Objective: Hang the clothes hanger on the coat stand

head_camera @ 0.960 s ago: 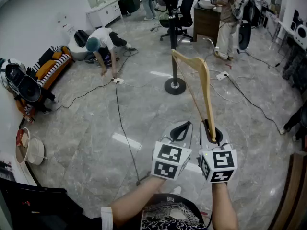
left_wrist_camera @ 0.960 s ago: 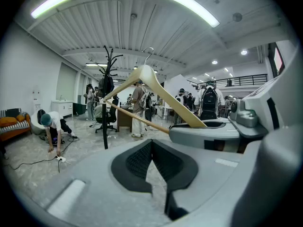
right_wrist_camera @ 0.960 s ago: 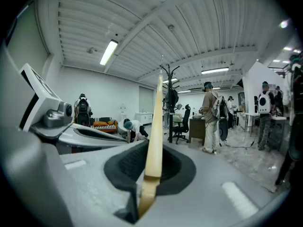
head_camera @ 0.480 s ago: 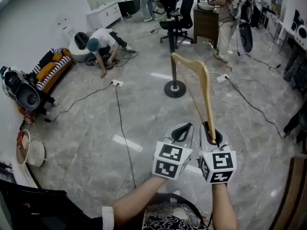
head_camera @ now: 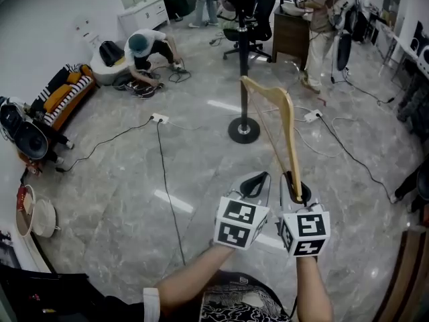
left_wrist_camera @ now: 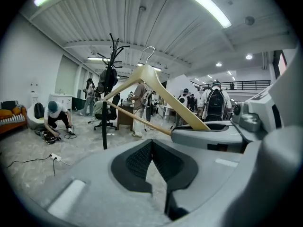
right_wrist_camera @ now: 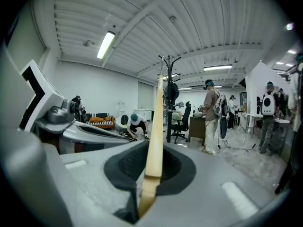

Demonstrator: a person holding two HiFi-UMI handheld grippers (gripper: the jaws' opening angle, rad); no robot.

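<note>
A wooden clothes hanger [head_camera: 289,136] with a metal hook rises from my right gripper [head_camera: 294,192], which is shut on the end of one of its arms. In the right gripper view the hanger [right_wrist_camera: 155,126] stands edge-on between the pads of the right gripper [right_wrist_camera: 152,150]. My left gripper [head_camera: 252,184] is beside it on the left, shut and empty; its pads [left_wrist_camera: 138,159] meet at the tips with nothing between them. In that view the hanger [left_wrist_camera: 156,86] crosses the upper right. The black coat stand [head_camera: 243,92] stands ahead on its round base, with dark items at its top [left_wrist_camera: 110,74].
Cables and a power strip [head_camera: 159,119] lie on the marble floor to the left. A person [head_camera: 143,49] crouches at the far left. An office chair [head_camera: 251,22], a desk [head_camera: 289,35] and standing people [head_camera: 323,25] are behind the stand. Bags and bowls [head_camera: 33,213] line the left wall.
The coat stand's base has drifted slightly lower in the head view, a little nearer. The crouching person has shifted. Both grippers keep their pose and the hanger stays held.
</note>
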